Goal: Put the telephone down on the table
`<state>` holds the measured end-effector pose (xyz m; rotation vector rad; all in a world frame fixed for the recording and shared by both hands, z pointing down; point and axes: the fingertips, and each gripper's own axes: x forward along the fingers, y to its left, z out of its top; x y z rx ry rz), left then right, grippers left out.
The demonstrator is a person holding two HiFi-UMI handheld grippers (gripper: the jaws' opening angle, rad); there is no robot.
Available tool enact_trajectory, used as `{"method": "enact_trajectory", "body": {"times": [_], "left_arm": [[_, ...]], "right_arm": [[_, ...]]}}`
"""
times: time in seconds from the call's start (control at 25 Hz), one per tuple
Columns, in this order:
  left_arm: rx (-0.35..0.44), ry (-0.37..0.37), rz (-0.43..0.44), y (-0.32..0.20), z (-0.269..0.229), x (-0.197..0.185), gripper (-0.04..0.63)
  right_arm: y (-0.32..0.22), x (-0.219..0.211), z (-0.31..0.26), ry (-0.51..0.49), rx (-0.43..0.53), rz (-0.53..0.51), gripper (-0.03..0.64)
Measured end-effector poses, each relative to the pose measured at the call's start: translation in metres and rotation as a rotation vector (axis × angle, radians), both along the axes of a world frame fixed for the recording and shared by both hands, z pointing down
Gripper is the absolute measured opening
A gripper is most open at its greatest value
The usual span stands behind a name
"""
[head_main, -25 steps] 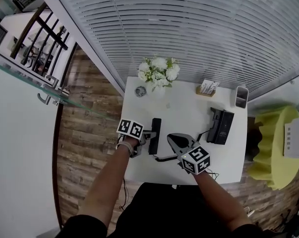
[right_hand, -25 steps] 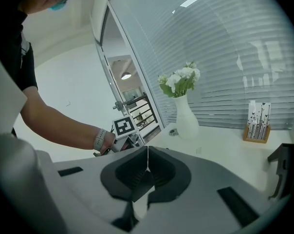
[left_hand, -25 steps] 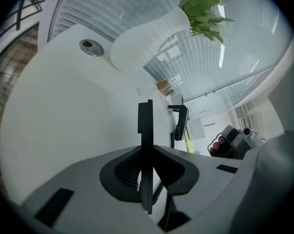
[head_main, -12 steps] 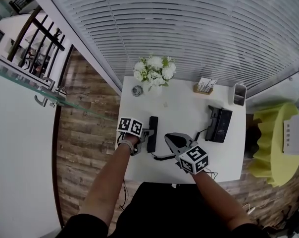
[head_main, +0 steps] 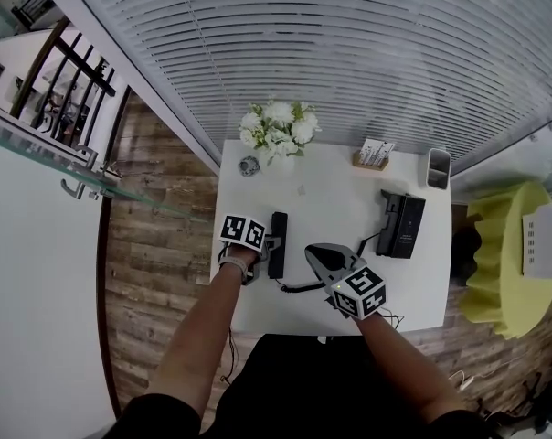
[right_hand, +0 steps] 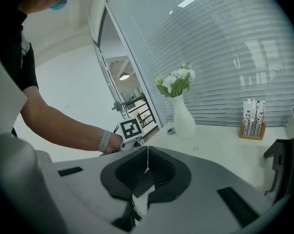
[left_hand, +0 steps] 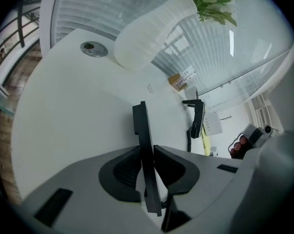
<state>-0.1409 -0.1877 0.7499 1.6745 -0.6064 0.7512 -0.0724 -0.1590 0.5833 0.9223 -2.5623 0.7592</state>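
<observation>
A white counter [head_main: 331, 199] stands against a wall of slatted blinds, seen from above. At its far left corner sits a small round metal disc [head_main: 249, 165], and just beside it a white vase [head_main: 278, 158] of white flowers.

Nearer, by the counter's left edge, the left gripper [head_main: 268, 243] holds the black handset [head_main: 279, 227]. The handset stands on its narrow edge between the pads, which lie against both its sides, though the jaws have just been easing apart. Its far end appears to reach down to the counter top, pointing towards the vase. A dark cord [head_main: 299, 287] curls from its near end across the counter.

To the right of the handset, apart from it, the right gripper [head_main: 313, 251] hangs over the middle of the counter with its jaws pressed together on nothing.

Further right, a small wooden card holder [head_main: 374, 155] sits at the back edge. The black base [head_main: 402, 224] lies well apart from the handset, near the right edge. A pale cup [head_main: 438, 168] stands in the far right corner.
</observation>
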Motion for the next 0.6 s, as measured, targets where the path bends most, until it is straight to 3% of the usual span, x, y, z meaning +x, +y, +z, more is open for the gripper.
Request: {"method": "enact_trajectory", "body": {"times": [0.6], "left_arm": [[0.142, -0.213, 0.132, -0.004, -0.002, -0.009, 0.124]], "right_arm": [[0.008, 0.013, -0.004, 0.011, 0.005, 0.01, 0.023]]}}
